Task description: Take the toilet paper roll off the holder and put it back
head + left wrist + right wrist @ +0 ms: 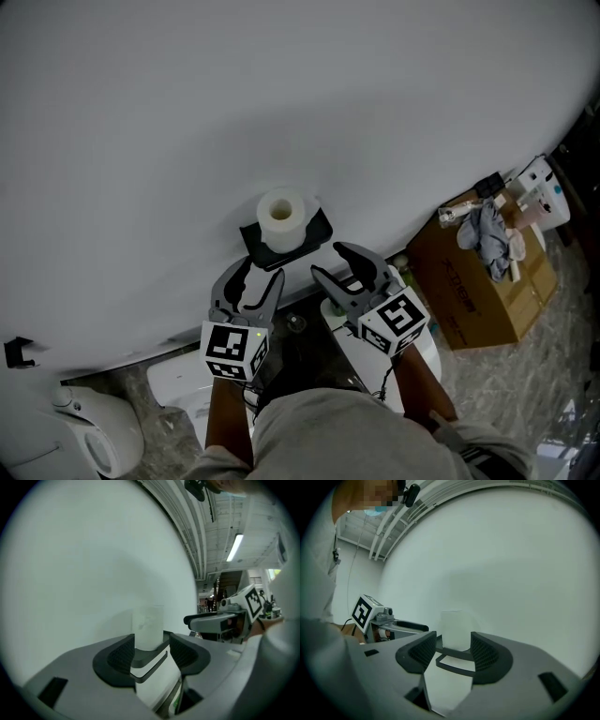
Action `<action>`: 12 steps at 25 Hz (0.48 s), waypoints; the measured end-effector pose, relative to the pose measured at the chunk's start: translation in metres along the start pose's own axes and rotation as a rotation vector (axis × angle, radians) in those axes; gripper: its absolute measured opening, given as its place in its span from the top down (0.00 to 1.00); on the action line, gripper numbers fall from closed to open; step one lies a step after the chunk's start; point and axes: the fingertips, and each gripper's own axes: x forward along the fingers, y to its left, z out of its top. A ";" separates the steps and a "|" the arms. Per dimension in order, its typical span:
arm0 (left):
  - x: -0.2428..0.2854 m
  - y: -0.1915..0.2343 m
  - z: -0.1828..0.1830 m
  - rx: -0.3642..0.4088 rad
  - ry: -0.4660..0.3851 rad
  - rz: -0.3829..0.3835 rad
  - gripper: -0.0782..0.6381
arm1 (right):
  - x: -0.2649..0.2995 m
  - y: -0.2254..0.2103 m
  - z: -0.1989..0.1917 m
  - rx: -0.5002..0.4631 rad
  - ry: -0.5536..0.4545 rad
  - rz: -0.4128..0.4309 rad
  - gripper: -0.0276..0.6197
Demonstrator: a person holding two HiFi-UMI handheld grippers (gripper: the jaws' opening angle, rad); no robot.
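Note:
The white toilet paper roll point(281, 217) stands upright on a black holder point(314, 234) fixed to the white wall. My left gripper point(262, 270) hangs just below and left of the holder, open and empty. Just below and right of the holder, my right gripper point(328, 260) is open too, with nothing in it. In the left gripper view the roll point(149, 629) shows beyond the spread jaws of the left gripper point(152, 651), apart from the pads point(123, 656). The right gripper view frames the roll point(455, 629) the same way beyond the right gripper point(453, 654).
A brown cardboard box point(478, 300) with a cloth and small items on top stands on the floor at the right. White fixtures sit low by the wall point(178, 380) and at the lower left point(94, 436). The person's legs fill the bottom middle.

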 end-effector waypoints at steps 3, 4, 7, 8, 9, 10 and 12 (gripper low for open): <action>0.007 0.010 0.008 0.024 0.004 -0.047 0.56 | 0.008 -0.004 0.007 -0.003 0.004 0.036 0.63; 0.009 0.015 0.011 0.019 -0.004 -0.044 0.56 | 0.010 -0.005 0.010 -0.004 0.005 0.042 0.62; 0.015 0.023 0.014 0.004 -0.021 -0.044 0.54 | 0.018 -0.004 0.016 0.009 0.006 0.058 0.59; 0.019 0.025 0.013 0.006 -0.019 -0.051 0.53 | 0.021 -0.004 0.017 0.012 0.009 0.063 0.59; 0.022 0.026 0.011 0.010 -0.014 -0.062 0.52 | 0.025 -0.005 0.018 0.013 0.014 0.068 0.58; 0.025 0.027 0.010 0.013 -0.011 -0.075 0.50 | 0.029 -0.005 0.018 0.013 0.019 0.075 0.58; 0.030 0.028 0.009 0.010 -0.012 -0.112 0.48 | 0.035 -0.006 0.020 0.023 0.026 0.092 0.57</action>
